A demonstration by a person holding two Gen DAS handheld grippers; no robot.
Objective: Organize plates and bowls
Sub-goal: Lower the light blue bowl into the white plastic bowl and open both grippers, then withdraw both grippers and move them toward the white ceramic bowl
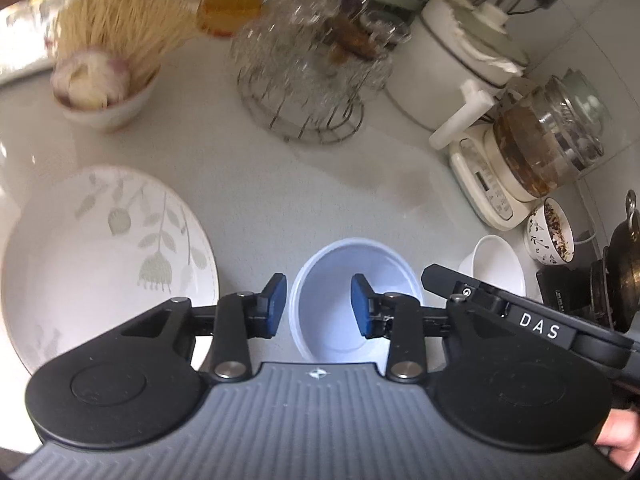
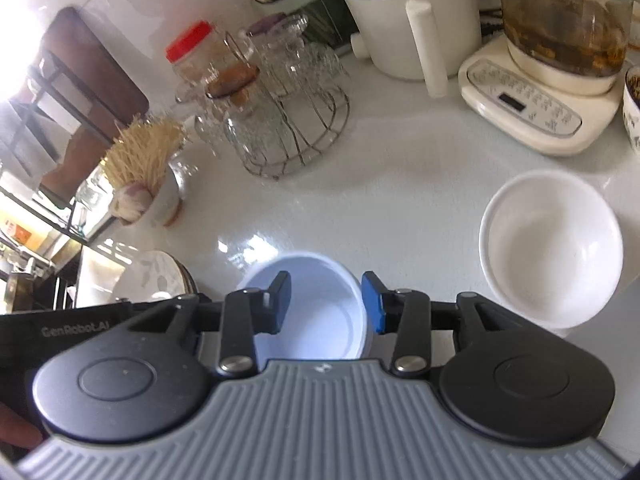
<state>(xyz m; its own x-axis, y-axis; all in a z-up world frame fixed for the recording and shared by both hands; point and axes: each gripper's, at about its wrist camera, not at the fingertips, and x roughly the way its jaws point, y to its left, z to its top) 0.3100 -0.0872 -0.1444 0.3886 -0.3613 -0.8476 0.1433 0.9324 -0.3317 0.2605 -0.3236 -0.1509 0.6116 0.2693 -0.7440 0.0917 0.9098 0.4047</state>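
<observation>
A small pale blue bowl (image 1: 344, 280) stands on the white counter. My left gripper (image 1: 319, 304) is open, its fingers straddling the bowl's left rim. My right gripper (image 2: 326, 306) is open, its fingers straddling the same blue bowl's (image 2: 316, 300) right rim. A leaf-patterned plate (image 1: 80, 256) lies left of the bowl; it also shows in the right wrist view (image 2: 156, 276). A white bowl (image 2: 550, 248) stands to the right, also showing in the left wrist view (image 1: 496, 264). The right gripper's body (image 1: 520, 312) shows in the left wrist view.
A wire rack of glass cups (image 1: 308, 76), a bowl with toothpicks and garlic (image 1: 104, 80), a white pot (image 1: 452, 60), a glass kettle on its base (image 1: 532, 152), and a patterned bowl (image 1: 550, 232) stand at the back and right.
</observation>
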